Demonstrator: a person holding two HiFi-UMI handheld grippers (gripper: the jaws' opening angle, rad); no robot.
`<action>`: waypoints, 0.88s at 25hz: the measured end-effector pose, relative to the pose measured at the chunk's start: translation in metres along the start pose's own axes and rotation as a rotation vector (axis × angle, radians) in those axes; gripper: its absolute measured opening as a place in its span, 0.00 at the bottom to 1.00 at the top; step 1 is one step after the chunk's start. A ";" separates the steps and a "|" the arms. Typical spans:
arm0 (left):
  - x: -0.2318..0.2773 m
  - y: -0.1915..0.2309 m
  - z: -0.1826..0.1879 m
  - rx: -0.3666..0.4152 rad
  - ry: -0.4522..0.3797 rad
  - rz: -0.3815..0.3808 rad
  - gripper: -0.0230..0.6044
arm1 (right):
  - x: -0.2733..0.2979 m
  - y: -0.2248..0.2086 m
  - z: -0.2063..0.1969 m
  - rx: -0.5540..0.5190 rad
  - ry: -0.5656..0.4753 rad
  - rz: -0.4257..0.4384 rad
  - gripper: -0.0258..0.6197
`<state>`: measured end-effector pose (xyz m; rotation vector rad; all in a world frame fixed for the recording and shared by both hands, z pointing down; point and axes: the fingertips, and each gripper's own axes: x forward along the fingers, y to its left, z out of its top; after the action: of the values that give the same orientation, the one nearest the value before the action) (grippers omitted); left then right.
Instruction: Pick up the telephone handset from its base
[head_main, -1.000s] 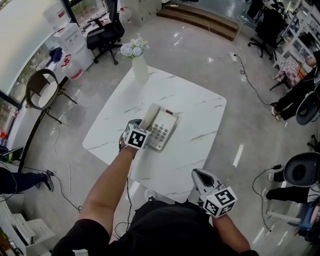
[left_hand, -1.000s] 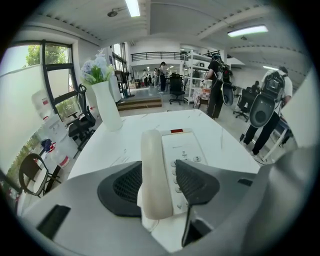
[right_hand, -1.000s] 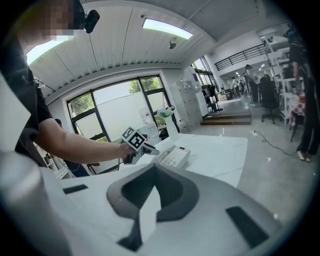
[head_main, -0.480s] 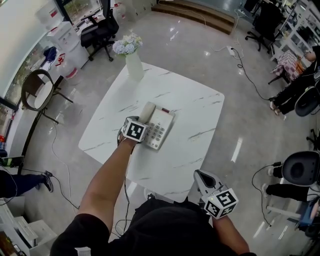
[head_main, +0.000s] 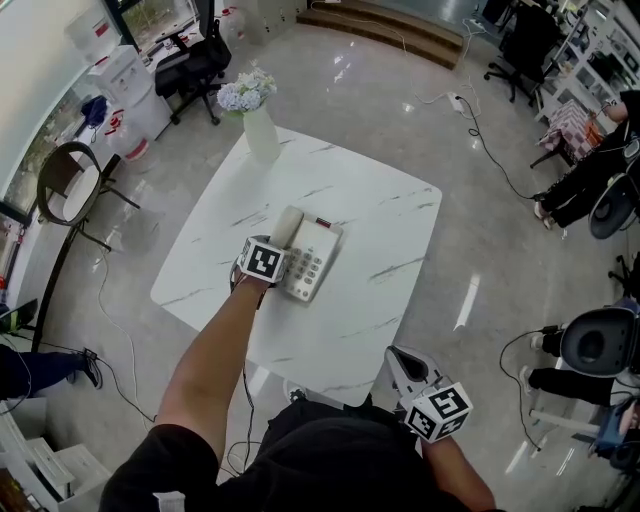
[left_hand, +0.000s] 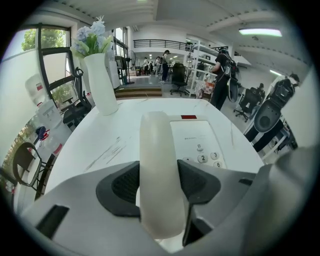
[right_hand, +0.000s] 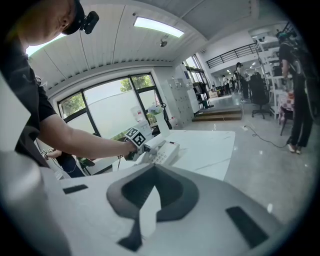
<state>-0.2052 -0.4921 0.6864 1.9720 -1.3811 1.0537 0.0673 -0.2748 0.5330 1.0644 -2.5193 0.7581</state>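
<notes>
Base (head_main: 314, 258): cream plastic, rectangular, centre of white marble-look table (head_main: 370, 215). Keys 2, 3, 6 legible; small print unreadable; red tab at top edge.
Handset (left_hand: 156, 160): smooth rounded bar, lying on base's left side.
Left gripper (left_hand: 159, 186): jaws just been opening, now wide apart, textured black pads flanking handset.
Right gripper (right_hand: 152, 192): lower right of head view, jaws together, empty.

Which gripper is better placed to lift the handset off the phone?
Left. The left gripper straddles the handset, its jaws having just been opening; the right gripper hangs shut past the near edge of the table, away from the phone.
</notes>
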 end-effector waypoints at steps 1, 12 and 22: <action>0.000 -0.001 -0.001 -0.015 0.000 -0.013 0.41 | -0.001 0.000 -0.001 -0.001 0.000 -0.003 0.04; -0.008 -0.005 -0.006 -0.049 0.024 -0.036 0.38 | -0.013 0.005 -0.003 -0.011 -0.011 -0.021 0.04; -0.066 -0.005 -0.016 -0.006 -0.029 -0.019 0.38 | -0.007 0.029 0.004 -0.042 -0.041 0.036 0.04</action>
<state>-0.2170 -0.4425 0.6411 1.9995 -1.3761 1.0158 0.0503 -0.2560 0.5163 1.0339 -2.5827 0.6969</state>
